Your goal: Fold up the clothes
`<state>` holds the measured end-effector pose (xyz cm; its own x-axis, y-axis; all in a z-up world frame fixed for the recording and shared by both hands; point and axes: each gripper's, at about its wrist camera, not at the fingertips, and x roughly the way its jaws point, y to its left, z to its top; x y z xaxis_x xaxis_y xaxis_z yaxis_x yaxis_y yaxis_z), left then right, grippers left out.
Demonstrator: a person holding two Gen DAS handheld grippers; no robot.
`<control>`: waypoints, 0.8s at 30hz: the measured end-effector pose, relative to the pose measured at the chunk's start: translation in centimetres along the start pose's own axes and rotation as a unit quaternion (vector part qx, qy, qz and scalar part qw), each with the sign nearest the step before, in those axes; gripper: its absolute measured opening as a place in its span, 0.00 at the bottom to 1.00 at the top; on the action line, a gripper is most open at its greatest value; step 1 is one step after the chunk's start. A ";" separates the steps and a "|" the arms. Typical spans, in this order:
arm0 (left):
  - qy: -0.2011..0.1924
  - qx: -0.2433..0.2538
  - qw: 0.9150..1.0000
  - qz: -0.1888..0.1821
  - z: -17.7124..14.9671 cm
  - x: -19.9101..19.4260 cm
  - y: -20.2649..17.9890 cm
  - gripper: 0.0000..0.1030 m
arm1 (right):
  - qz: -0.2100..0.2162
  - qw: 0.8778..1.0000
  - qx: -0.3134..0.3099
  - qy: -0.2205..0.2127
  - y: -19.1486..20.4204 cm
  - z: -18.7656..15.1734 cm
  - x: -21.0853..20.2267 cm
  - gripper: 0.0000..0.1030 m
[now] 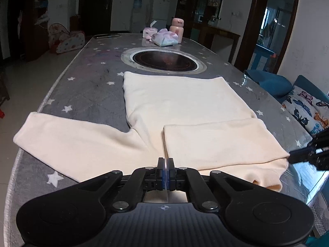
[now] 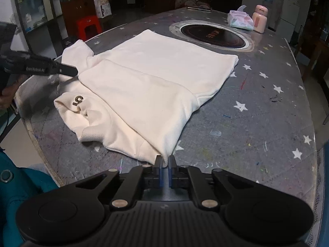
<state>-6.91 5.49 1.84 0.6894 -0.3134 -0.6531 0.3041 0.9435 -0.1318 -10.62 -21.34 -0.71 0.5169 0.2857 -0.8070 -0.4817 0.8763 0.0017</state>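
On the near edge of the table [image 1: 86, 94], seen from my left wrist, the cream sweater [image 1: 181, 103] lies spread, one sleeve [image 1: 222, 142] folded across its body, the other reaching toward the left edge. My left tongs [image 1: 165, 161] sit pressed together right at the cloth; I cannot tell whether any is pinched. A stove ring [image 1: 164, 59] lies beyond.

From my right wrist, my right tongs [image 2: 164, 161] stand narrowly apart at the sweater's near corner, cloth just reaching between them. A pink bottle [image 2: 259, 18] and tissue pack [image 2: 240, 20] stand at the far edge.
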 end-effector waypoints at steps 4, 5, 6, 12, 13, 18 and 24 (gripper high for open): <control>0.001 0.006 1.000 -0.005 0.3 0.4 -0.3 0.04 | -0.013 0.999 0.019 -0.026 -1.2 1.2 -0.6 0.11; 0.002 0.008 1.000 -0.008 0.4 0.7 -0.5 0.05 | -0.016 0.999 0.025 -0.034 -1.6 1.6 -0.4 0.11; 0.002 0.010 1.000 -0.011 0.5 1.0 -0.7 0.05 | -0.020 0.998 0.032 -0.041 -1.9 2.1 -0.2 0.11; 0.007 0.021 0.999 -0.030 1.1 2.6 -2.0 0.07 | -0.009 0.995 0.062 -0.077 -3.1 4.8 1.7 0.11; 0.007 0.023 0.999 -0.033 1.2 2.8 -2.2 0.07 | -0.006 0.995 0.064 -0.080 -3.1 5.2 2.2 0.11; 0.022 0.026 0.999 -0.029 0.8 3.7 -1.9 0.07 | -0.007 0.995 0.067 -0.075 -3.4 5.9 4.7 0.11; 0.021 0.014 0.999 -0.028 0.2 3.4 -0.7 0.07 | -0.017 0.995 0.068 -0.068 -3.6 5.5 4.9 0.16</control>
<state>-4.64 3.77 -0.11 0.6429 -0.3612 -0.6754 0.3603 0.9208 -0.1495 -2.45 -21.01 -1.46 0.6261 0.2970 -0.7210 -0.3671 0.9280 0.0635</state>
